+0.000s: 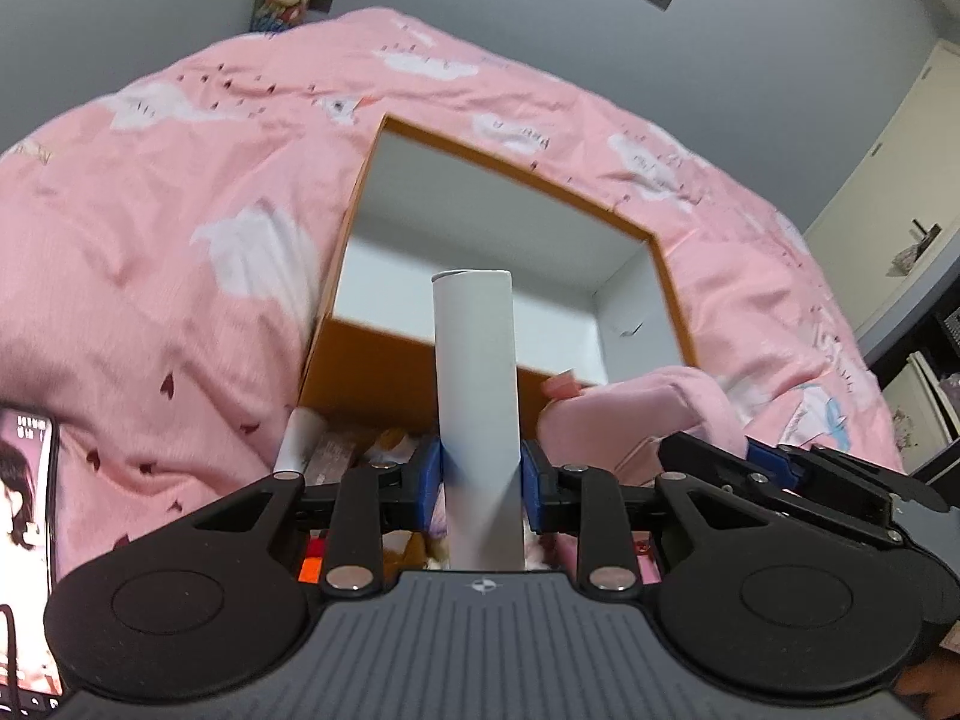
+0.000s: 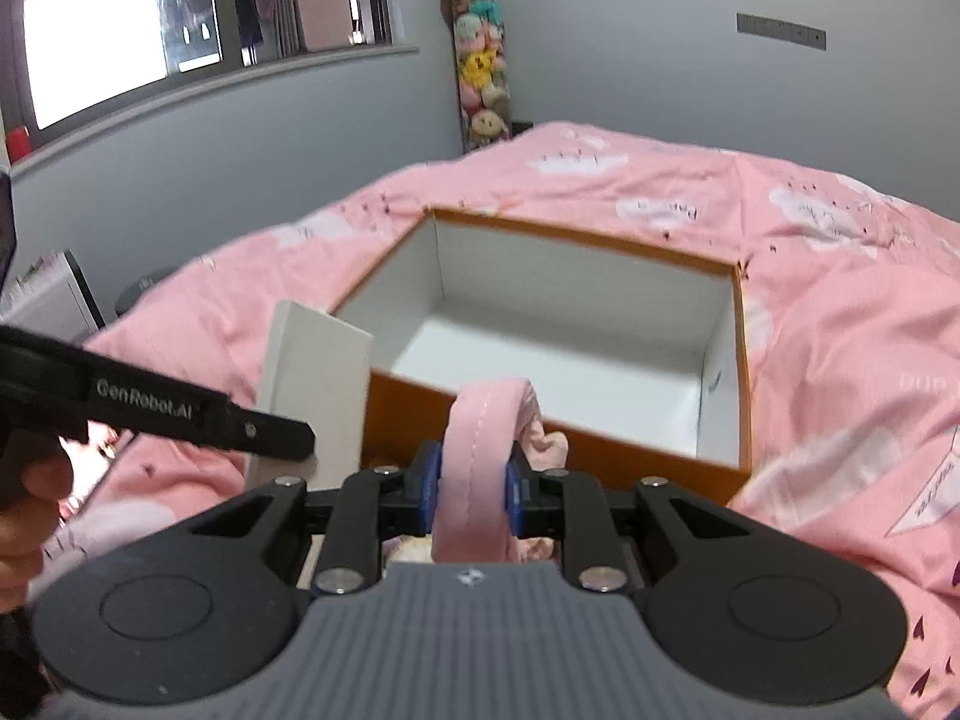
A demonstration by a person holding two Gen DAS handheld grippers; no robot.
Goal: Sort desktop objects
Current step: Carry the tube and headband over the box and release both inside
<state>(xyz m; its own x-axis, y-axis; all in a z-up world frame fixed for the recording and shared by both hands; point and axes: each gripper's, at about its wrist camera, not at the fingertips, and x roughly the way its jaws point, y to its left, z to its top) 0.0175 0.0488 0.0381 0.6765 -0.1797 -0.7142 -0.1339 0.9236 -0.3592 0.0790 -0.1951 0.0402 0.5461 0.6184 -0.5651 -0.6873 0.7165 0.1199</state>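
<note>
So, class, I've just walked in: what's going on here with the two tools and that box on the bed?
A person is sorting things with a tool in each hand. The left tool is shut on a white box, held upright. The right tool is shut on a pink cloth. Both are just short of an open orange box that sits on the pink bedspread; what shows of its inside looks empty, so neither item is in yet.

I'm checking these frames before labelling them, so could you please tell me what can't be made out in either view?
- Left wrist view: the lower end of the white box is hidden behind the left gripper.
- Right wrist view: the pink fabric item in the right gripper is blurred and half hidden, so its kind is unclear.
- Both views: small items in front of the orange box are blocked by the grippers.
- Left wrist view: the phone is cut off by the edge.
</note>
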